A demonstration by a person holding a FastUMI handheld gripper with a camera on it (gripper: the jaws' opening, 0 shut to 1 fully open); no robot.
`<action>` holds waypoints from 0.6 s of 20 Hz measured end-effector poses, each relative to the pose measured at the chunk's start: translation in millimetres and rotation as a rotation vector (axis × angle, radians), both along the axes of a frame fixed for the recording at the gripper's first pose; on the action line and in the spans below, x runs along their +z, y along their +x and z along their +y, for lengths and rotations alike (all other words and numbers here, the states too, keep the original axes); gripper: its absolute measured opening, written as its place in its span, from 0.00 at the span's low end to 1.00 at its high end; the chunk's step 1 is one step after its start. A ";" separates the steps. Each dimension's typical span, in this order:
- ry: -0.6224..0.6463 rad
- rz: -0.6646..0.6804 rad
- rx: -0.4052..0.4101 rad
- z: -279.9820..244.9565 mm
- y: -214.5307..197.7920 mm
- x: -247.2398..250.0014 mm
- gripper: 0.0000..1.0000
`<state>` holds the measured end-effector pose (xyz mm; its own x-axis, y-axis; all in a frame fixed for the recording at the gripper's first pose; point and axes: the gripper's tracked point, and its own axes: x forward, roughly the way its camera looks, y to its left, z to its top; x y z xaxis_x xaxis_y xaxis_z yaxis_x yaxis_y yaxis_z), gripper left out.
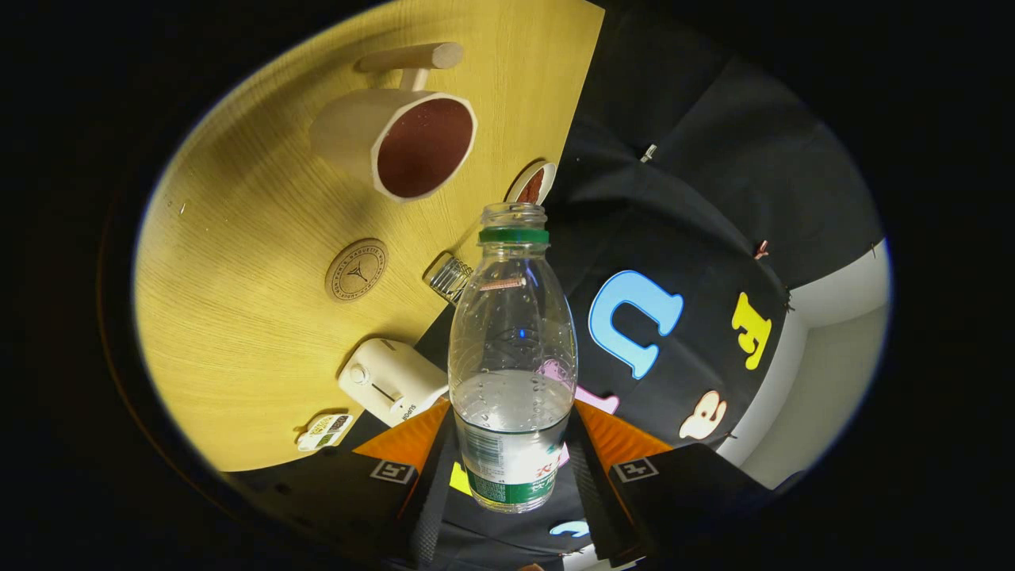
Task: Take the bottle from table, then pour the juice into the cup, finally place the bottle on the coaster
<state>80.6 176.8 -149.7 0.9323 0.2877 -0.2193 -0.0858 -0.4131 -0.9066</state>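
Observation:
A clear plastic bottle point(512, 349) with a green neck ring and no cap sits between my fingers, and my gripper point(511, 444) is shut on its lower body at the label. Clear liquid fills about the lower part of it. The bottle is lifted off the table, its open mouth pointing ahead. Beyond it on the yellow wooden table point(254, 317) stands a cream cup point(396, 139) with a dark red inside and a wooden handle. A round cork coaster point(356, 270) lies on the table between the cup and my fingers.
A white boxy device point(392, 381) and a small sticker-like tag point(325, 432) lie near the table's edge close to my fingers. A small glass jar point(449, 277) and a small dish point(532, 184) sit at the table's edge by the black booth wall.

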 end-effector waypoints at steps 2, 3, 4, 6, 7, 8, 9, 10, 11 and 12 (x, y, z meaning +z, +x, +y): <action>0.060 0.045 -0.023 0.3 -3.9 -8.5 0.75; 0.103 0.079 -0.044 0.1 -6.7 -14.6 0.75; 0.150 0.113 -0.068 -2.8 -8.0 -21.0 0.75; 0.248 0.177 -0.117 -1.4 -14.0 -33.5 0.75; 0.298 0.213 -0.148 -2.1 -16.2 -40.6 0.75; 0.353 0.249 -0.173 -2.3 -17.7 -45.7 0.75; 0.412 0.281 -0.197 -1.4 -19.8 -51.3 0.75; 0.477 0.326 -0.222 0.3 -22.7 -59.0 0.75; 0.548 0.371 -0.247 3.2 -25.5 -67.5 0.75; 0.620 0.419 -0.269 7.1 -29.0 -73.7 0.75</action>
<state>51.6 183.9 -223.4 0.8625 0.2488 -0.4406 -0.4955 0.2395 -0.8349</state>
